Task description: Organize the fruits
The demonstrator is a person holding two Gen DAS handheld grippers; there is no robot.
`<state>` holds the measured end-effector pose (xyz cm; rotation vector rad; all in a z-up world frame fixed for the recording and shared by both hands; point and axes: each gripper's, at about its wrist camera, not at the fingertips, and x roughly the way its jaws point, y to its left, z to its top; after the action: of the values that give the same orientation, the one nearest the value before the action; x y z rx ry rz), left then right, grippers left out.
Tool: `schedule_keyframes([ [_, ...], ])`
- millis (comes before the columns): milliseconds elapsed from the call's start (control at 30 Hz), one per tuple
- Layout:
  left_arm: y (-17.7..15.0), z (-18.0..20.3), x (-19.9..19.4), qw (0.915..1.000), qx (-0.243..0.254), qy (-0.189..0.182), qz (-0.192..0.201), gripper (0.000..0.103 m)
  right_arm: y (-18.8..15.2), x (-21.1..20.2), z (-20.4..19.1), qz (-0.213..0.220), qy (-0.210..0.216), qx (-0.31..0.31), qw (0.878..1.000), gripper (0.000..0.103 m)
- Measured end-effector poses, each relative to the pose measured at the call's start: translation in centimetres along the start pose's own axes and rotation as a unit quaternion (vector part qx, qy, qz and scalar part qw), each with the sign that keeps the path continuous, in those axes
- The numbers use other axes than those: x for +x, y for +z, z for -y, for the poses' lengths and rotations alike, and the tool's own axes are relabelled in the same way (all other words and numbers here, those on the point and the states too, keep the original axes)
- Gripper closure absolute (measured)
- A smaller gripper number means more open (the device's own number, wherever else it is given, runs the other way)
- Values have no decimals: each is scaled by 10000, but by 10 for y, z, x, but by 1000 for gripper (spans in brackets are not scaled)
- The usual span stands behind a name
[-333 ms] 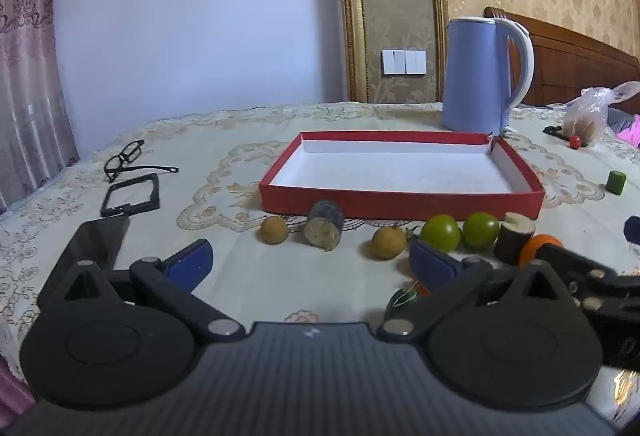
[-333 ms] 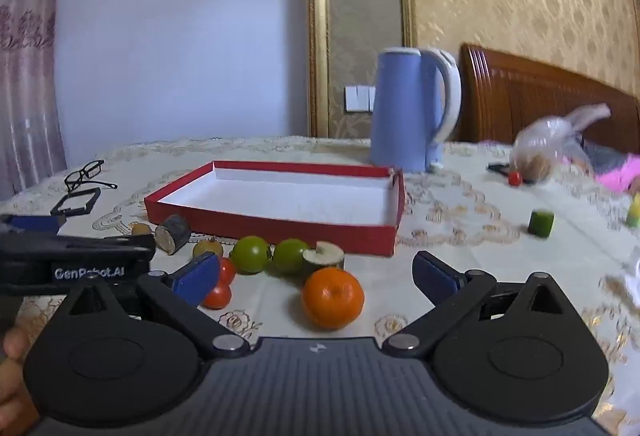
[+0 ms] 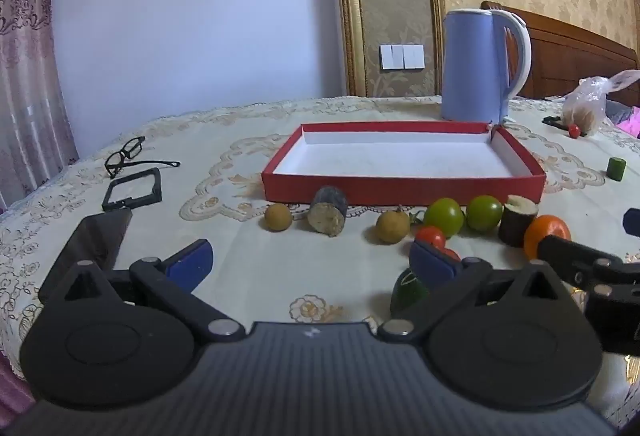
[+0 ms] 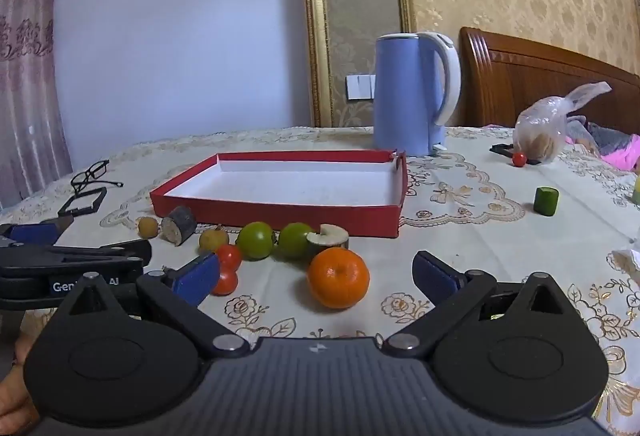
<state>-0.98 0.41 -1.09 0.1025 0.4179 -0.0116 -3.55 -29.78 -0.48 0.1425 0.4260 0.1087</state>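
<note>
A red tray (image 3: 400,189) (image 4: 280,214) with a white bare floor lies mid-table. In front of it lies a row of fruit: two brown longans (image 3: 279,217), two sugarcane stubs (image 3: 328,210), two green tomatoes (image 3: 444,217) (image 4: 256,240), two red tomatoes (image 4: 229,256) and an orange (image 4: 338,278) (image 3: 546,234). My left gripper (image 3: 310,260) is open and empty, low over the cloth before the fruit. My right gripper (image 4: 316,274) is open, with the orange between its fingers, untouched.
A blue kettle (image 3: 480,66) stands behind the tray. Glasses (image 3: 128,154), a black frame (image 3: 134,188) and a dark phone (image 3: 94,240) lie at the left. A green cylinder (image 4: 546,201), a small red tomato (image 4: 519,159) and a plastic bag (image 4: 544,130) are at the right.
Both grippers have shifted slightly; the orange sits a little more centred between the right fingers. Nothing was picked up.
</note>
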Motion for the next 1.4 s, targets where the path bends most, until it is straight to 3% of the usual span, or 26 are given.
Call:
schedule_keyframes([
  [467, -4, -2, 13, 9996, -60, -2, -289, 0, -9, -9, -40, -17, 116, -129, 9998, 0],
  [1400, -7, -4, 9, 9998, -13, -27, -212, 0, -18, -5, -70, -156, -4, -291, 9995, 0],
])
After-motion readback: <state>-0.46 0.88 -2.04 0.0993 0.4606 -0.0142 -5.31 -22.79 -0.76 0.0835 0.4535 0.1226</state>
